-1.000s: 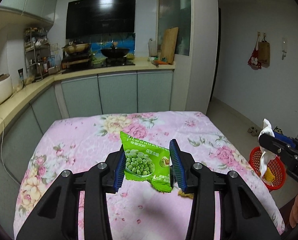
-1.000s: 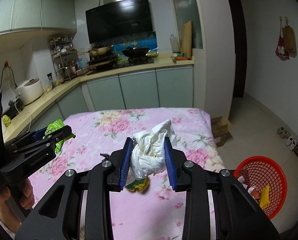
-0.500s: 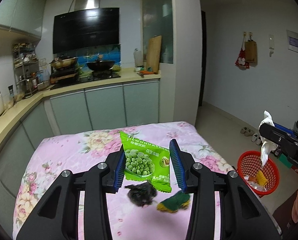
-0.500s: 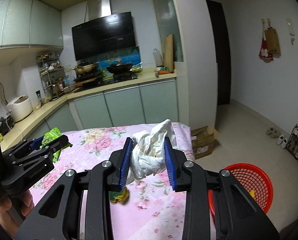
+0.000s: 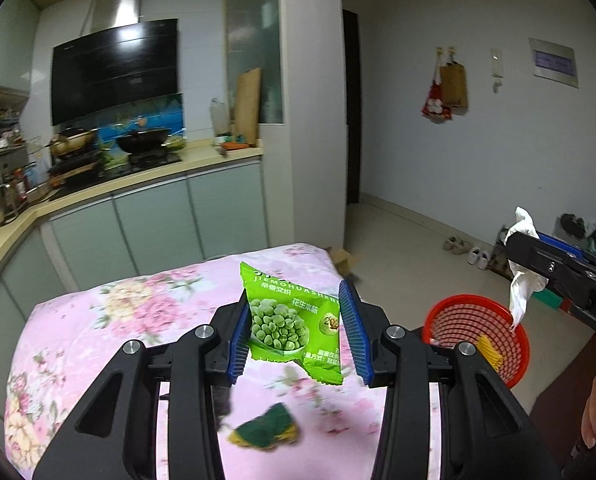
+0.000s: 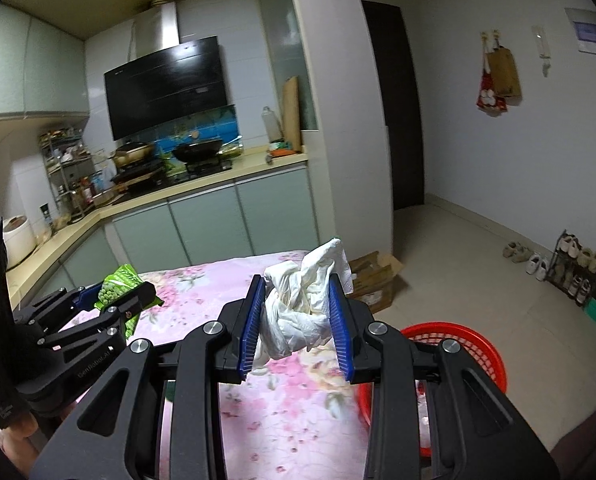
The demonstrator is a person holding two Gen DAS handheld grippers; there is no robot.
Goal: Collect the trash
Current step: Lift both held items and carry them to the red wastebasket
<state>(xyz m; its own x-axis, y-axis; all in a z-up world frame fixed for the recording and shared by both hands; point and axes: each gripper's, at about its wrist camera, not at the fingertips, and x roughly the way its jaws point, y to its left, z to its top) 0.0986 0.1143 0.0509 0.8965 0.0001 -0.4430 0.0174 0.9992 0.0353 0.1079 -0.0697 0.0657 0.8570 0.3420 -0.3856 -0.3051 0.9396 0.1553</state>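
My left gripper [image 5: 295,334] is shut on a green pea snack packet [image 5: 291,322], held above the pink flowered table [image 5: 97,320]. The same packet [image 6: 117,284] shows at the left of the right wrist view. A crumpled white tissue [image 6: 302,304] is pinched in my right gripper [image 6: 298,320], which is shut on it over the table's right end. From the left wrist view that tissue [image 5: 522,276] hangs above the red mesh basket [image 5: 478,340] on the floor. The basket [image 6: 458,340] lies just right of my right gripper. A green-and-yellow scrap [image 5: 263,432] lies on the table.
Kitchen counter and cabinets [image 5: 157,216] stand beyond the table. An open cardboard box [image 6: 376,276] sits on the floor past the table's corner. A shoe rack [image 6: 578,272] and loose shoes line the right wall. A dark small item [image 5: 221,402] lies by the scrap.
Both grippers have swung rightward with their loads, the view turning from the table toward the floor. The red basket has come closer and more central. The grips have not altered.
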